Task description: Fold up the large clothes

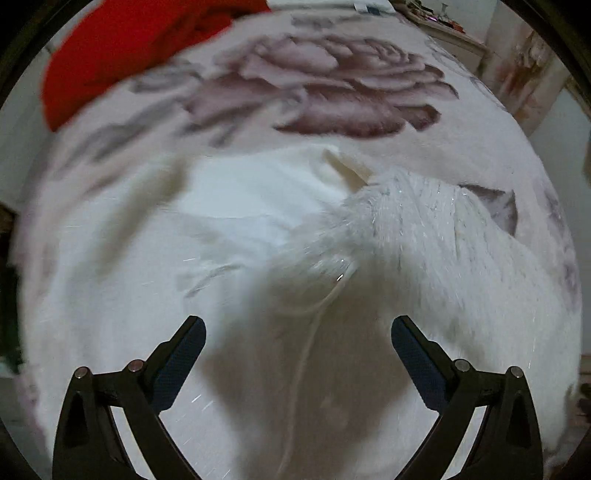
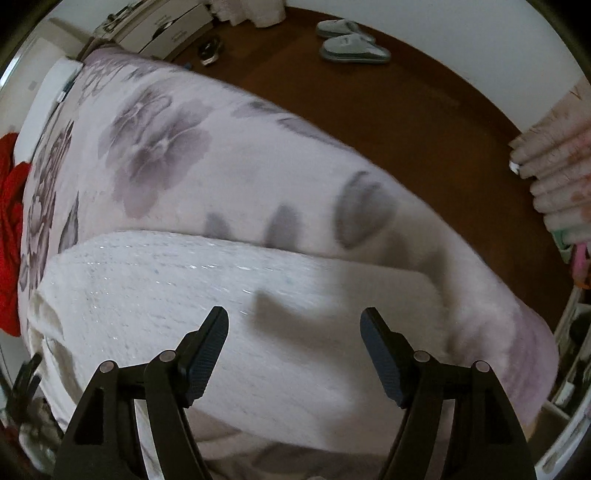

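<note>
White fluffy garment [image 1: 258, 229], spread on floral bed blanket [image 1: 332, 85]. Left gripper [image 1: 298, 328] and right gripper [image 2: 294, 321]: fingers spread above it, empty. Red cloth [image 1: 122, 48] beyond.

This is a bedroom in a home: a bed is covered with a soft blanket [image 2: 236, 155] printed with large grey-purple flowers, and a brown wooden floor [image 2: 388, 103] lies beside it. In the right wrist view, at about 1 o'clock, a pair of grey slippers [image 2: 351, 42] stands on the floor near the white wall, and at 11 o'clock there is white furniture [image 2: 155, 29], maybe a drawer unit, though it is blurred. At 3 o'clock hangs a pale flowered curtain [image 2: 554, 166].
</note>
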`<state>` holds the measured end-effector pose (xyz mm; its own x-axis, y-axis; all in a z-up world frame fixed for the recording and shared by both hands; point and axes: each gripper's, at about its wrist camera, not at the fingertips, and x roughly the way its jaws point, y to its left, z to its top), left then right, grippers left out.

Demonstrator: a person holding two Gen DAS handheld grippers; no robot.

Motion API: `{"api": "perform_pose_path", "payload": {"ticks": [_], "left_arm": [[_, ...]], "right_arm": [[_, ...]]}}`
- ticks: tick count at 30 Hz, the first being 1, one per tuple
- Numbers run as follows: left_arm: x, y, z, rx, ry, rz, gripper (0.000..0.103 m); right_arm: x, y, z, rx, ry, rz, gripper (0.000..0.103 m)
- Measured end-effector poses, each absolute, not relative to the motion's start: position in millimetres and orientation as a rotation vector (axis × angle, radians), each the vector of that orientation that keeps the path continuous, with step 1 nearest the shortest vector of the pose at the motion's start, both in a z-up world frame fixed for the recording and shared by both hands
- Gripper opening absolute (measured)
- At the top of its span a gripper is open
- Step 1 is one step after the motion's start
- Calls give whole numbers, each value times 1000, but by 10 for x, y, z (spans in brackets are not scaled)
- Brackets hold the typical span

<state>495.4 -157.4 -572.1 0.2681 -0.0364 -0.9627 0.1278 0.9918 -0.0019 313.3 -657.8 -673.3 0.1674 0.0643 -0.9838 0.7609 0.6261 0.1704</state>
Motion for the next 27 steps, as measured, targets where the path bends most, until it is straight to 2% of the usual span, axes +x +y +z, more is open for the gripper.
{"api": "perform_pose_path", "payload": {"ticks": [2, 3, 4, 6, 7, 12, 13, 18, 20, 23, 24, 26, 27], "left_arm": [[5055, -1571, -5915, 44, 1316, -147, 89], [5098, -1583, -5983, 38, 1321, -148, 73], [5107, -1583, -6036, 34, 1325, -149, 39], [5064, -1564, -6061, 65, 1291, -117, 12], [5035, -1539, -6033, 61, 1262, -118, 8], [4802, -1153, -5836, 26, 1194, -56, 7], [4842, -1119, -5866, 38, 1200, -29, 2], [4752, -1005, -5873, 38, 1232, 1, 5], [4664, -1052, -5776, 64, 1217, 2, 5], [4613, -1156, -5636, 106, 1187, 5, 5], [4605, -1181, -5585, 106, 1178, 8, 10], [4563, -1256, -5509, 106, 1174, -5, 45], [4594, -1321, -5492, 104, 1177, -16, 79]], "right_arm": [[3245, -6532, -6804, 787, 1349, -565, 76], [3298, -6509, -6842, 800, 1352, -556, 76], [3317, -6496, -6859, 809, 1353, -551, 76], [3348, -6471, -6874, 820, 1354, -550, 76], [3356, -6457, -6865, 816, 1351, -558, 76], [3186, -6512, -6740, 818, 1321, -616, 76], [3136, -6540, -6727, 817, 1312, -646, 76], [2812, -6794, -6849, 858, 1313, -751, 76], [2708, -6871, -6908, 894, 1299, -763, 83], [2639, -6918, -6999, 884, 1331, -811, 84], [2604, -6922, -6997, 884, 1341, -833, 84], [2524, -6913, -6995, 920, 1328, -806, 84], [2512, -6901, -7060, 955, 1349, -780, 84]]}}
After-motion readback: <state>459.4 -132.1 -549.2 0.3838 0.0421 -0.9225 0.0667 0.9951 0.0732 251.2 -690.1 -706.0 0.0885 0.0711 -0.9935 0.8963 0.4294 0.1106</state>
